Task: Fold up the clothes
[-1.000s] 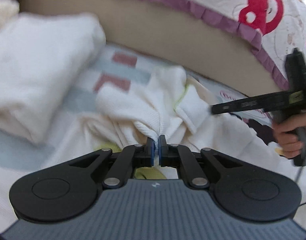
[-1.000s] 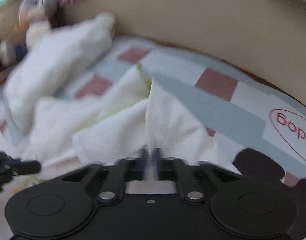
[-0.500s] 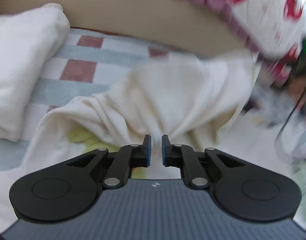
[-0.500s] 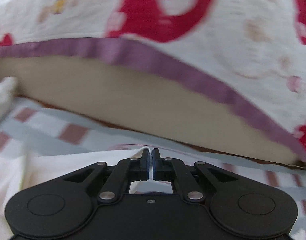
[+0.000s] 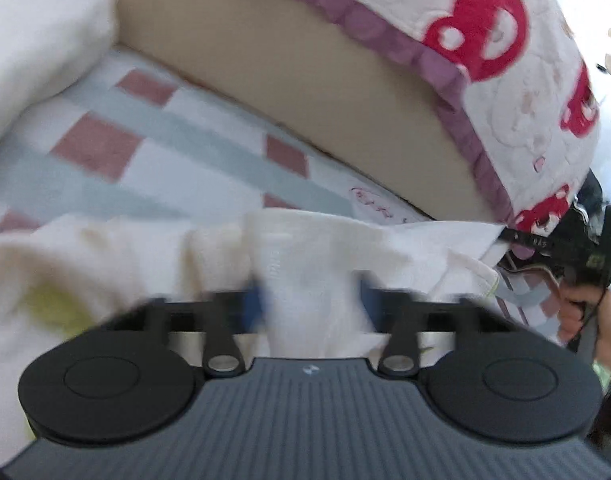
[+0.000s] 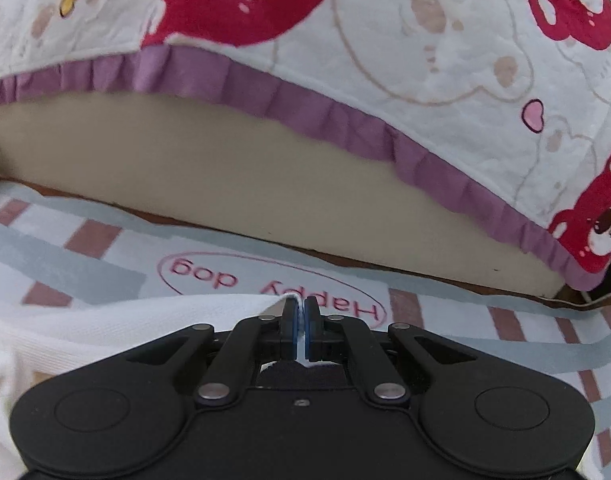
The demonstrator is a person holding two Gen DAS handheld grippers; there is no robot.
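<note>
A white knit garment (image 5: 305, 248) with a yellow-green patch lies bunched on the checked sheet (image 5: 153, 148). My left gripper (image 5: 311, 304) is open, its blue pads blurred and spread apart, with white cloth lying between them. My right gripper (image 6: 300, 320) is shut on an edge of the same garment (image 6: 105, 320), which stretches away to its left. The right gripper also shows in the left wrist view (image 5: 577, 248) at the far right, holding the garment's far corner.
A tan mattress side (image 6: 225, 176) under a bear-print quilt with purple frill (image 6: 345, 40) runs along the back. A folded white cloth (image 5: 37, 64) sits at the far left. A "Happy dog" print (image 6: 265, 280) marks the sheet.
My left gripper has opened from shut and let the cloth go. My right gripper has pulled its edge of the garment out to the right, spreading it.
</note>
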